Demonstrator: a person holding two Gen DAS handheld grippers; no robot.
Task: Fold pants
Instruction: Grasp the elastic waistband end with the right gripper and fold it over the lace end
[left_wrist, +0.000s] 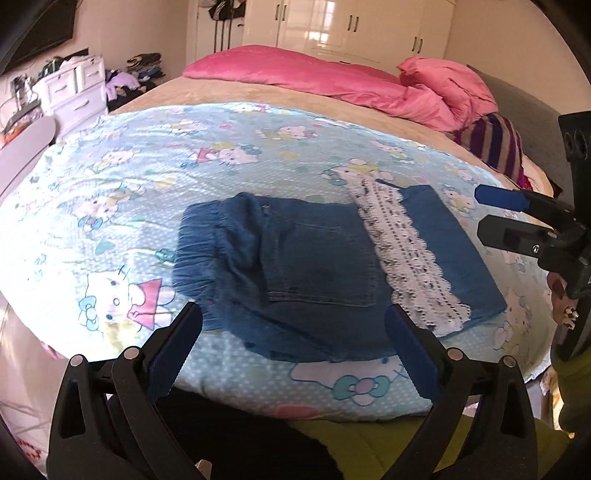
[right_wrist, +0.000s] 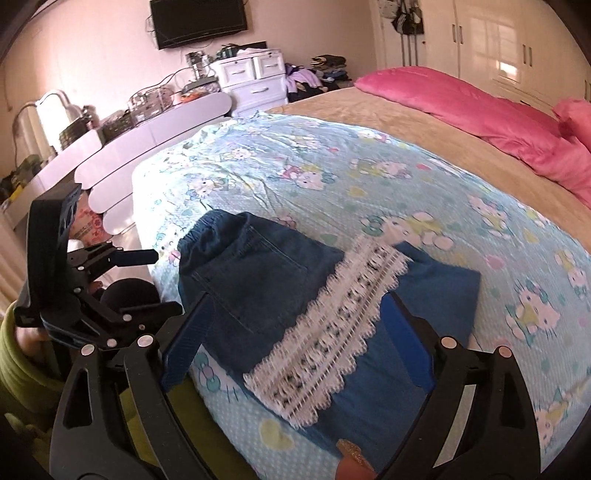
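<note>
Tools, two, hand-held, each with black arms and blue pads. Left tool (left_wrist: 291, 343): pads spread wide, nothing between them, hovering at the near edge of the bed over the waistband end of the pants. Right tool (right_wrist: 295, 343): likewise spread and empty, poised above the hem end. Neither touches cloth, which reads as a release after a fold or a pause before the next one. Pants (left_wrist: 295, 266): dark denim, elastic waistband to the left, back pocket uppermost, already doubled into a short block. White lace trim (left_wrist: 413, 258) crosses the block on a slant, with a lighter blue panel beyond it; the compact shape suggests the folding is well along. The block lies flat near the front edge of the cartoon-cat sheet (left_wrist: 147, 177), presumably kept within easy reach of both tools. Bed: tan blanket (left_wrist: 221, 92) behind the sheet, pink duvet (left_wrist: 332, 77) bunched at the far side. The left wrist view alone shows a striped cloth (left_wrist: 495, 144) beside the duvet and the right tool entering from the right edge. The right wrist view alone shows a wall television (right_wrist: 197, 22), a white drawer unit (right_wrist: 255, 85), a cluttered counter (right_wrist: 147, 129) along the wall, and the left tool seen side-on at the left edge.
</note>
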